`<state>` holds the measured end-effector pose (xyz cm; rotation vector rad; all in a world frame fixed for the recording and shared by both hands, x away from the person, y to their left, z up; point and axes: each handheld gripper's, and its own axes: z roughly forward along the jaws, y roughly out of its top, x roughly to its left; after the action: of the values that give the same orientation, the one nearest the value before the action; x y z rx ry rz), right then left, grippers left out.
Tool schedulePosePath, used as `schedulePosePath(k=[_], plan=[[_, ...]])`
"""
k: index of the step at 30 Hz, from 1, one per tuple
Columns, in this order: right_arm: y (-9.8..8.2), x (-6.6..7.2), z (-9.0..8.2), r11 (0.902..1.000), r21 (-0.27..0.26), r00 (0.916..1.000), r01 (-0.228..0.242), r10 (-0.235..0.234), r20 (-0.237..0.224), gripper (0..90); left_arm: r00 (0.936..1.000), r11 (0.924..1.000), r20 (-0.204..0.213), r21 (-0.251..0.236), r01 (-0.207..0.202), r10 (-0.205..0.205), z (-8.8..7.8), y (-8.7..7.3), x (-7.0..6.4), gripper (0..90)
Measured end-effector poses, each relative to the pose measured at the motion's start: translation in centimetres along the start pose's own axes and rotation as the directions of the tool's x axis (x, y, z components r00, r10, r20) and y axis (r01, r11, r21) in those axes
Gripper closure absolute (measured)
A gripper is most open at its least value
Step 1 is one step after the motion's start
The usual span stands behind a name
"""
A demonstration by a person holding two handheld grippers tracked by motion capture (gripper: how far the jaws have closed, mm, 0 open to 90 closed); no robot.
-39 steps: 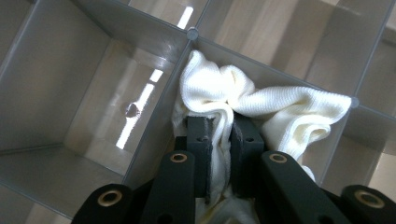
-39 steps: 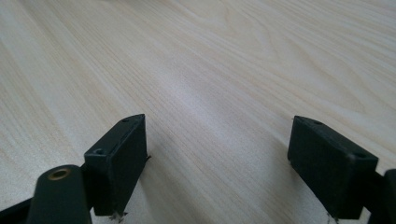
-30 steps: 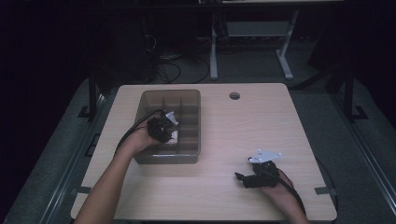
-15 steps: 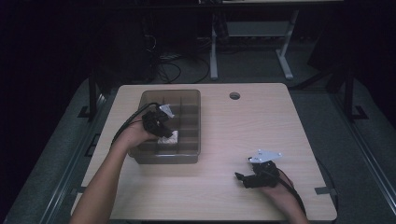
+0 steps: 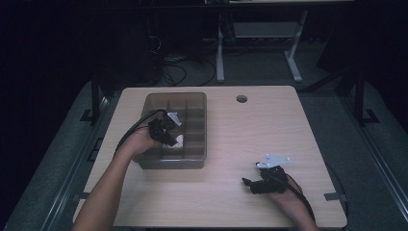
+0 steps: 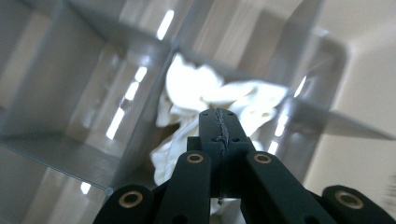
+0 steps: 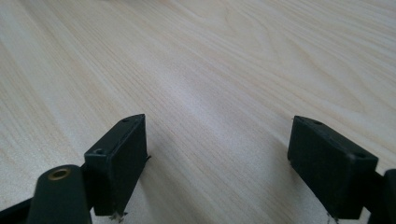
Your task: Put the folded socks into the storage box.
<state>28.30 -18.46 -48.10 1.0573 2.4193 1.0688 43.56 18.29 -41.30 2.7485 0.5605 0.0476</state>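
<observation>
Left gripper [image 5: 163,131] positioned over the near part of the clear divided bin [image 5: 197,144], fingers [image 6: 219,130] just closed flat against each other, pad to pad. White cloth [image 6: 210,98] lying crumpled in a near compartment directly beyond the fingertips; from the left gripper view, no fold visibly pinched between the pads, though contact underneath cannot be told. Compared with the frames a second earlier, left hand shifted only slightly over the same compartment. Probable meaning: a closing attempt on the cloth, with grasp unconfirmed; check for fabric before lifting. Right gripper [image 5: 257,183] resting on the table [image 5: 269,125] at near right, well apart from the bin, fingers [image 7: 116,163] spread wide with nothing but bare wood between. Table: pale wood grain, round cable hole [image 5: 241,99] at far centre. Room dark, desk legs and cables on the floor beyond.
</observation>
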Motion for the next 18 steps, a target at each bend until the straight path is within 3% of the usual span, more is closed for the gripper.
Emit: schedulePosePath(k=[4,9,18], plan=[[0.0,0.0,0.0,1.0000,0.001,1.0000,-0.001,0.001,0.000,19.4,1.0000,0.9998,-0.001,0.017,0.008,-0.008,1.1,-0.1,0.1,90.0],[0.0,0.0,0.0,1.0000,0.000,1.0000,0.001,-0.001,0.000,19.4,0.9997,0.9986,-0.020,0.050,-0.014,0.015,1.6,0.2,-0.1,90.0],[0.0,0.0,0.0,1.0000,0.000,1.0000,0.001,-0.001,-0.001,19.4,0.9999,0.9999,-0.011,-0.009,0.012,-0.012,0.1,-0.2,0.0,90.0]])
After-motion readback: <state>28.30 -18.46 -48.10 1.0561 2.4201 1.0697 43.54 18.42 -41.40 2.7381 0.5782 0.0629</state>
